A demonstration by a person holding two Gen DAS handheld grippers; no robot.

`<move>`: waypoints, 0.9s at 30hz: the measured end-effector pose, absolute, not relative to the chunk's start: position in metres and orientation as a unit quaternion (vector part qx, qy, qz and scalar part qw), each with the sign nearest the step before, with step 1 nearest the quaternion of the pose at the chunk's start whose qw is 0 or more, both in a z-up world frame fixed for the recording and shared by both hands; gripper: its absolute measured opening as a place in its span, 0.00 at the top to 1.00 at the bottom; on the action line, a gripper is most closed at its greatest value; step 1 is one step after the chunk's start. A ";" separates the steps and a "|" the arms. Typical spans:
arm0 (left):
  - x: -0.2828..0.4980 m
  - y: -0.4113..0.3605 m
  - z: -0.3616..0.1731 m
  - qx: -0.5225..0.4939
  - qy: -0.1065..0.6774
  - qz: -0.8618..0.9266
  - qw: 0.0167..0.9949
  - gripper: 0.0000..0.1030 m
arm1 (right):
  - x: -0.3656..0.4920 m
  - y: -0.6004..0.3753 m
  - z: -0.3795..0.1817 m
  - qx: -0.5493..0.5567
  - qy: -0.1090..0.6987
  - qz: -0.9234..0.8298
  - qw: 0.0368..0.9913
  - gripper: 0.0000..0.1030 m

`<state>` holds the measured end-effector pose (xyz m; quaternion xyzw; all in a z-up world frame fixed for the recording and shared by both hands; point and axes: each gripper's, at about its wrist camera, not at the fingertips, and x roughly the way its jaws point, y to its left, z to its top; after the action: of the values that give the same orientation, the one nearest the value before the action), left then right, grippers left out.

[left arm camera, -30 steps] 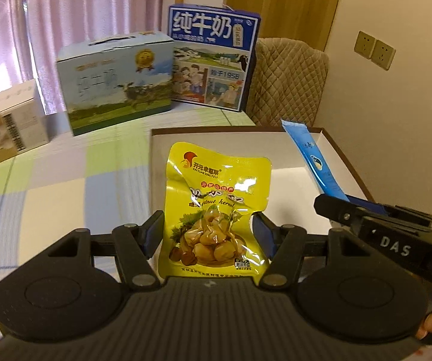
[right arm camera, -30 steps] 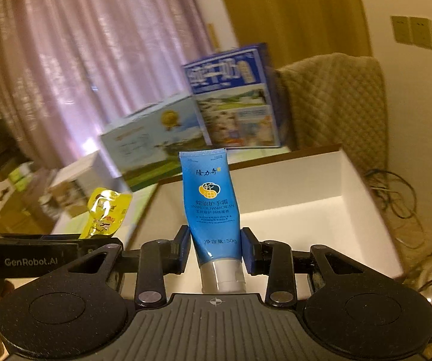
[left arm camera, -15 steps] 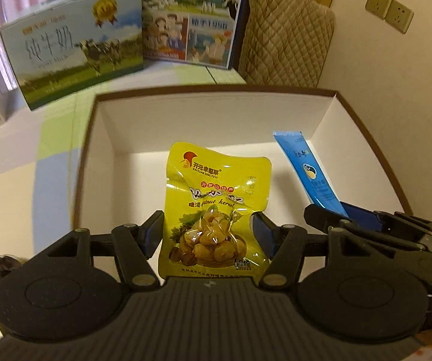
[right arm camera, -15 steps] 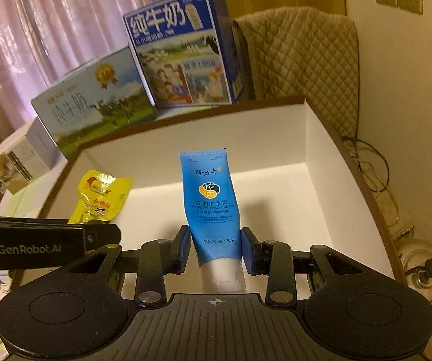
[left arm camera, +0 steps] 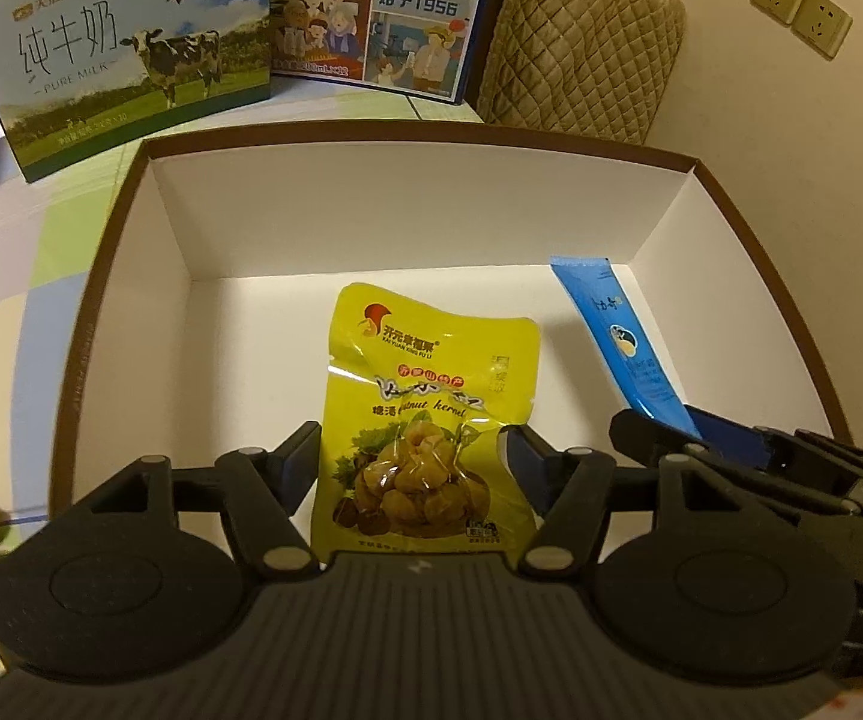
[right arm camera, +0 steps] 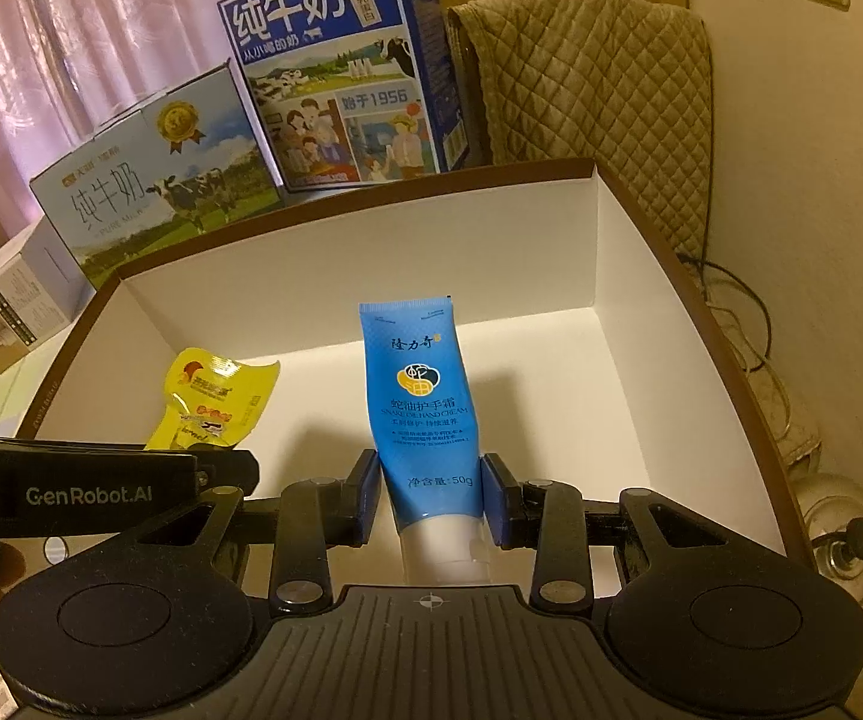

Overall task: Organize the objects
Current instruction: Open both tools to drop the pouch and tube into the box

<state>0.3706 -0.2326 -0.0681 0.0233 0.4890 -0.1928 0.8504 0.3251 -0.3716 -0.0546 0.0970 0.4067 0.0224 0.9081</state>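
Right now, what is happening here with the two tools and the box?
A person holds a tool in each hand over an open white box on the table. The left tool is shut on a yellow chestnut snack pouch, and the right tool is shut on a blue hand cream tube. Both items hang inside the box opening, side by side, not yet released. Two milk cartons stand behind the box.
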 end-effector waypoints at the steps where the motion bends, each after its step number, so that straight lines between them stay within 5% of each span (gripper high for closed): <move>1: 0.371 -0.234 -0.068 0.026 0.488 -0.194 0.851 0.38 | 0.325 -0.371 -0.054 0.096 0.407 0.022 0.908 0.69; 7: 0.368 -0.232 -0.063 0.039 0.475 -0.191 0.858 0.25 | 0.324 -0.371 -0.055 0.093 0.406 0.020 0.909 0.68; 16: 0.363 -0.223 -0.057 0.069 0.460 -0.174 0.868 0.21 | 0.322 -0.369 -0.054 0.092 0.398 0.033 0.912 0.67; 18: 0.361 -0.221 -0.057 0.074 0.459 -0.172 0.869 0.21 | 0.322 -0.367 -0.054 0.082 0.392 0.027 0.916 0.59; 20: 0.358 -0.219 -0.056 0.079 0.456 -0.171 0.870 0.19 | 0.319 -0.365 -0.052 0.072 0.379 0.024 0.922 0.40; 27: 0.350 -0.213 -0.048 0.086 0.445 -0.170 0.875 0.17 | 0.317 -0.364 -0.049 0.073 0.367 0.025 0.927 0.36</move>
<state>0.3499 -0.2131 -0.0481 0.0864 0.4446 -0.1701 0.8752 0.3168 -0.3640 -0.0489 0.0731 0.3669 0.0252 0.9270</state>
